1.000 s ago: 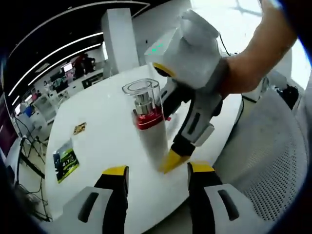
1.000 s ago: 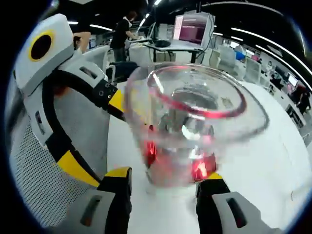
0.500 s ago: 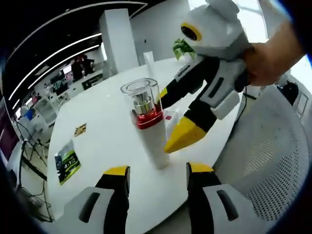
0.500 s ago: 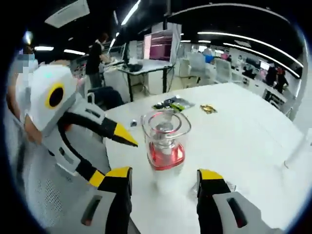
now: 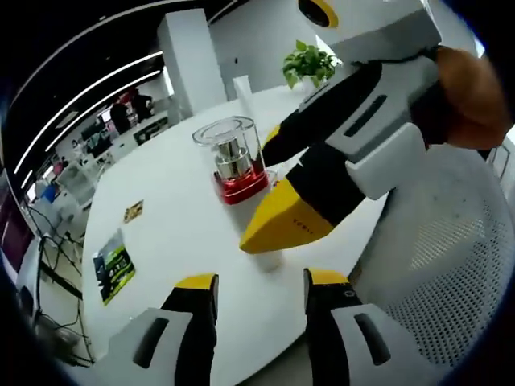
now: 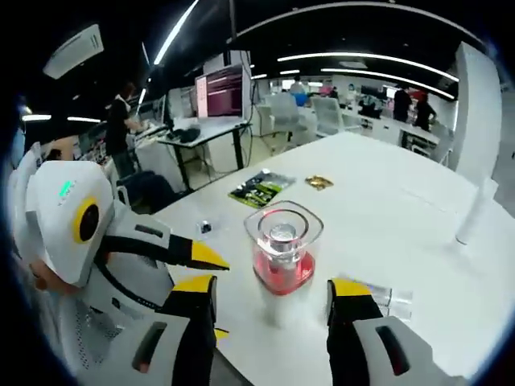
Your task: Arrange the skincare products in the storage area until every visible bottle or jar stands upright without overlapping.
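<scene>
In the left gripper view, the left gripper [image 5: 256,291] rises from the bottom edge with its two yellow-tipped jaws spread apart and nothing between them. Just above them, at the centre of the frame, a pump bottle [image 5: 239,173] stands upright on the round white table [image 5: 173,217]; it has a clear cap, a silver pump head and a red collar, and its white lower body is partly hidden. The right gripper [image 5: 278,211] reaches in from the upper right, held by a hand [image 5: 471,96], and its big yellow tip crosses in front of the bottle's base; I cannot tell from here whether it touches the bottle. A green leaflet [image 5: 110,266] lies at the left edge of the table, with a small card [image 5: 133,211] above it; the print on both is too small to read. A potted plant [image 5: 310,63] sits at the top of the frame, and a white mesh chair [image 5: 438,273] shows at lower right.

In the right gripper view, the right gripper [image 6: 273,296] stands released, jaws apart, with the pump bottle [image 6: 283,256] upright just beyond them, touched by neither. The left gripper [image 6: 205,261] comes in from the left, one yellow tip near the bottle. This view adds a clear, glassy item lying flat [image 6: 386,297] at lower right and a white tube [image 6: 475,211] standing at the right. A monitor [image 6: 219,90] glows at upper left, its text unreadable.
</scene>
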The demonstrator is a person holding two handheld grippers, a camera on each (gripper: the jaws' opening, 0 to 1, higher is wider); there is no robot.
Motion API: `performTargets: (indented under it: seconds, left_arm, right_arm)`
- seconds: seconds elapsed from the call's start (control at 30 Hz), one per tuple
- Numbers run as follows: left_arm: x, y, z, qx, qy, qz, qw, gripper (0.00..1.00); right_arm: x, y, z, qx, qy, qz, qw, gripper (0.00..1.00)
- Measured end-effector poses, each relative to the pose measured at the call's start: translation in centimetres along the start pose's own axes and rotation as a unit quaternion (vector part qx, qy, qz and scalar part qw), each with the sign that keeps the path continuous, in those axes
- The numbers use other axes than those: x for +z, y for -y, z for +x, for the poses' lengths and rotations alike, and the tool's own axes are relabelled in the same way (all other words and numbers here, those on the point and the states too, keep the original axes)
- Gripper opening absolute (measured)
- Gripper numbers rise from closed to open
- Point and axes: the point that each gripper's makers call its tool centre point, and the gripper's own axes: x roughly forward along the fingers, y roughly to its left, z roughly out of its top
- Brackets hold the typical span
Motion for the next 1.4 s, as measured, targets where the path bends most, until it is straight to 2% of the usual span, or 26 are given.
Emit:
performTargets:
  seconds: [0.07,0.13,0.27,0.37,0.5,0.7,0.77,0.97,1.03,1.07,1.27,1.33,1.4]
  left_arm:
    - [-0.7,-0.1,0.2,0.003,-0.018,0.0,0.9998,0.37]
    - [-0.8,-0.1,0.2,0.003,-0.022,0.0,0.9998,0.36]
    - [-0.5,-0.1,0.0,0.002,-0.014,-0.001,0.9999,0.34]
    - [-0.8,0.0,0.1,0.001,-0.023,0.004,0.9997,0.35]
    - [-0.8,0.0,-0.1,0.001,-0.02,0.007,0.9998,0.34]
    - [-0.1,0.1,-0.4,0.003,-0.003,0.024,0.9997,0.28]
    - [-0.1,0.1,-0.3,0.001,-0.005,0.026,0.9997,0.28]
    - [-0.7,0.0,-0.1,0.003,-0.022,0.041,0.9989,0.3]
    - [-0.8,0.1,-0.1,0.002,-0.024,0.042,0.9988,0.3]
    - [-0.8,-0.1,-0.1,0.005,-0.023,0.044,0.9988,0.29]
    - [-1.0,0.1,0.1,0.002,-0.029,0.046,0.9985,0.28]
    - [-1.1,0.1,0.1,0.003,-0.031,0.05,0.9983,0.27]
    - [-1.0,-0.2,0.0,0.01,-0.03,0.058,0.9978,0.29]
  right_arm:
    - [-1.3,-0.2,-0.5,0.002,-0.009,0.018,0.9998,0.53]
    - [-2.3,0.0,-1.2,-0.012,-0.013,0.014,0.9997,0.54]
    - [-4.0,-0.6,-2.2,-0.014,-0.017,0.003,0.9998,0.55]
    - [-5.1,-1.1,-2.4,-0.016,-0.027,-0.009,0.9995,0.55]
    - [-4.2,-1.3,-2.1,-0.018,-0.02,-0.031,0.9992,0.54]
    - [-2.0,-0.8,-1.5,-0.026,0.004,-0.008,0.9996,0.53]
    - [-1.4,-0.7,-1.0,-0.026,0.01,0.003,0.9996,0.54]
    - [-0.1,-0.6,0.4,-0.023,0.015,-0.008,0.9996,0.53]
    - [-0.1,-0.5,1.1,-0.02,0.009,-0.007,0.9997,0.52]
    - [-0.5,-0.4,1.4,-0.021,-0.008,-0.012,0.9997,0.51]
    - [-0.1,-0.2,2.7,-0.026,0.007,0.042,0.9988,0.51]
    - [-0.3,0.0,3.3,-0.033,0.002,0.049,0.9983,0.51]
    - [-0.4,0.6,3.2,-0.053,-0.003,0.043,0.9977,0.47]
